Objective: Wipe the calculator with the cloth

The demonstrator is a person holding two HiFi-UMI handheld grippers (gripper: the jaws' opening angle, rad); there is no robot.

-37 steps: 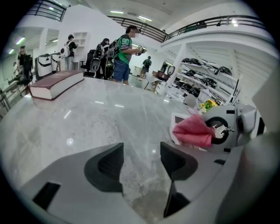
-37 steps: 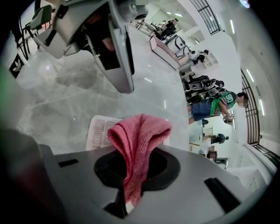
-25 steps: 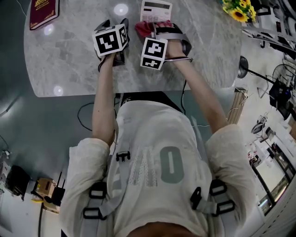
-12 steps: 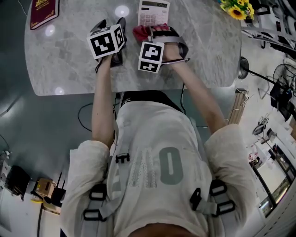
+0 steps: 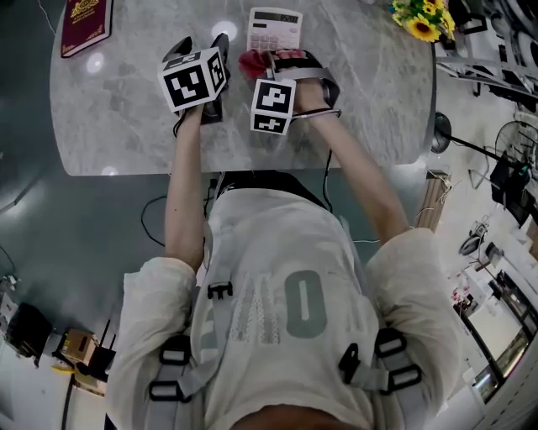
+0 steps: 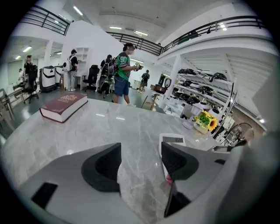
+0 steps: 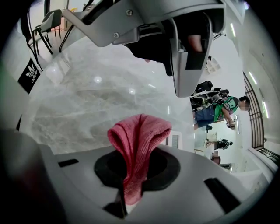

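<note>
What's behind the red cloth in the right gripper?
The white calculator on the marble table lies just beyond the cloth. The cloth and right gripper cover its near edge, so contact cannot be judged.

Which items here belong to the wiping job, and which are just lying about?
Job: calculator; red cloth; right tongs, shut on the cloth.
Lying about: red book; sunflowers; left tongs, open and empty.

Maroon book [image 5: 85, 25] on the marble table [image 5: 126, 109], far left; yellow flowers [image 5: 418, 18] far right.
</note>
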